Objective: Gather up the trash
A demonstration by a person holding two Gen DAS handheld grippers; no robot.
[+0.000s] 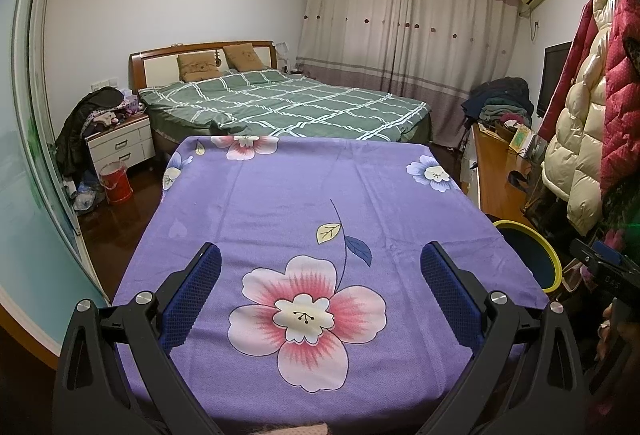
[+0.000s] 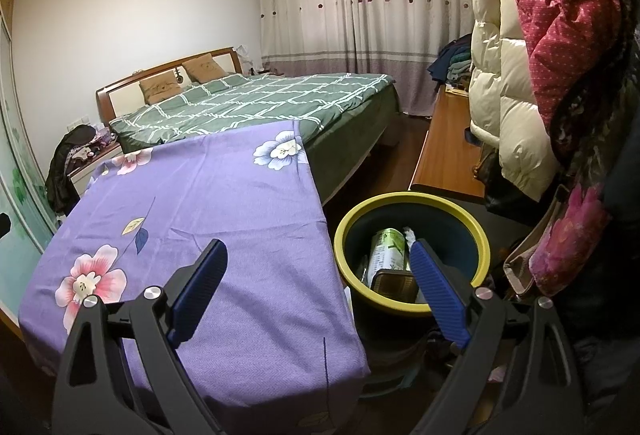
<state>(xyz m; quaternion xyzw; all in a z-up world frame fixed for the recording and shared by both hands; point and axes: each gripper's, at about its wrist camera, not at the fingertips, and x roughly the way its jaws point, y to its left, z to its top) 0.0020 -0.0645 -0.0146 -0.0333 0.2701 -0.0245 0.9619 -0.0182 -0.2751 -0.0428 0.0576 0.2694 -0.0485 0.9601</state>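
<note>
The left claw (image 1: 320, 267) hangs with its blue pads spread wide and nothing between them, above the big pink flower on the purple cloth (image 1: 280, 195) that covers the worktop. The right claw (image 2: 318, 267) is likewise spread apart and holds nothing; it sits over the worktop's right edge, its right pad over the bin (image 2: 476, 235). That yellow-rimmed bin stands on the floor just beside the worktop. Inside it lie the trash: a green-and-white can (image 2: 388, 249), a brown box (image 2: 394, 283) below it, and a scrap of white wrapper (image 2: 410, 233). Coats (image 2: 508, 75) hang to the right. Beyond the worktop is a bed (image 1: 280, 103) with a green checked cover, and behind it closed curtains (image 1: 400, 27).
</note>
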